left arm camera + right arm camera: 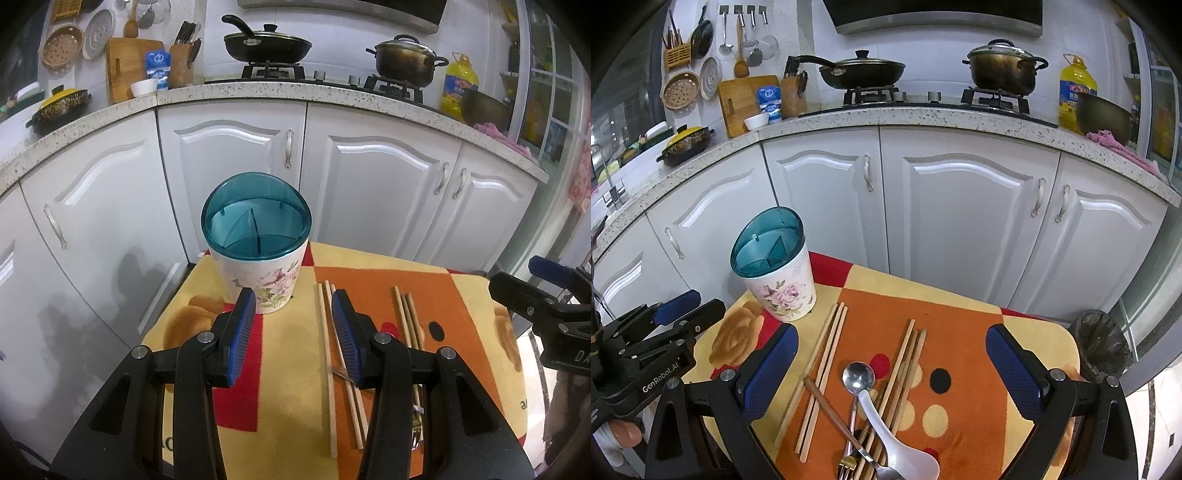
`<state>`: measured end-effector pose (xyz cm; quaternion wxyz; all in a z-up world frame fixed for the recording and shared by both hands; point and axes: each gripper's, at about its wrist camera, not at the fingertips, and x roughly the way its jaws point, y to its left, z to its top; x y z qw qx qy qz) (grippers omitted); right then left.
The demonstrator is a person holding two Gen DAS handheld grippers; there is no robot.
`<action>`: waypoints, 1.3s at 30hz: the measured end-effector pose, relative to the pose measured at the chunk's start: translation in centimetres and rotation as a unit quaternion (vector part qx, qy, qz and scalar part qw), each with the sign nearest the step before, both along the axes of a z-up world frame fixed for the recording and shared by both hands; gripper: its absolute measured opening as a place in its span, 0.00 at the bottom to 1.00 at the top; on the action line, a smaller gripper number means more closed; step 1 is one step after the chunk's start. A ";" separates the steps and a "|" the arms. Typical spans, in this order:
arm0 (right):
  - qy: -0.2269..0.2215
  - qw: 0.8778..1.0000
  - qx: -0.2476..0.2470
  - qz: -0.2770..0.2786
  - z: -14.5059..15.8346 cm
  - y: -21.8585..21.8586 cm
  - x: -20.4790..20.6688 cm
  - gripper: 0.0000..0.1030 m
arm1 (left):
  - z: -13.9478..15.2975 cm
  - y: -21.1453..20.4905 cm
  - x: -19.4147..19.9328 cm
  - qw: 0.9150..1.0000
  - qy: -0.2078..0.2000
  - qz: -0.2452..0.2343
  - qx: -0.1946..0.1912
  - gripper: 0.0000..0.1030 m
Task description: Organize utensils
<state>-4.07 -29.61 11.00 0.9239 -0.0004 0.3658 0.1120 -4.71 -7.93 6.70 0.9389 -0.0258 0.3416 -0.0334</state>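
Note:
A floral white utensil holder (263,275) with a teal divided insert stands at the table's far left; it also shows in the right wrist view (781,284). Wooden chopsticks (827,365) lie in two bundles on the cloth, the second bundle (905,365) to the right. A metal spoon (857,376), a white plastic spoon (894,439) and a fork (847,467) lie among them near the front. My left gripper (293,306) is open and empty, just in front of the holder. My right gripper (890,349) is open wide and empty, above the utensils.
The small table (1034,343) has an orange, yellow and red cloth. White cabinets (960,214) stand behind it under a speckled counter with pans. A dark bin (1102,347) sits at the table's right.

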 end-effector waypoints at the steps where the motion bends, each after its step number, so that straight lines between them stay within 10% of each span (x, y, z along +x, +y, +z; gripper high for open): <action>1: 0.001 1.000 0.000 0.000 0.0 0.0 0.0 0.98 | -0.1 0.0 0.0 1.000 0.002 0.000 -0.001 0.41; 39: 0.016 1.000 0.000 -0.019 -1.0 -1.2 0.7 0.98 | -1.2 -0.2 0.0 1.000 0.023 -0.007 -0.012 0.41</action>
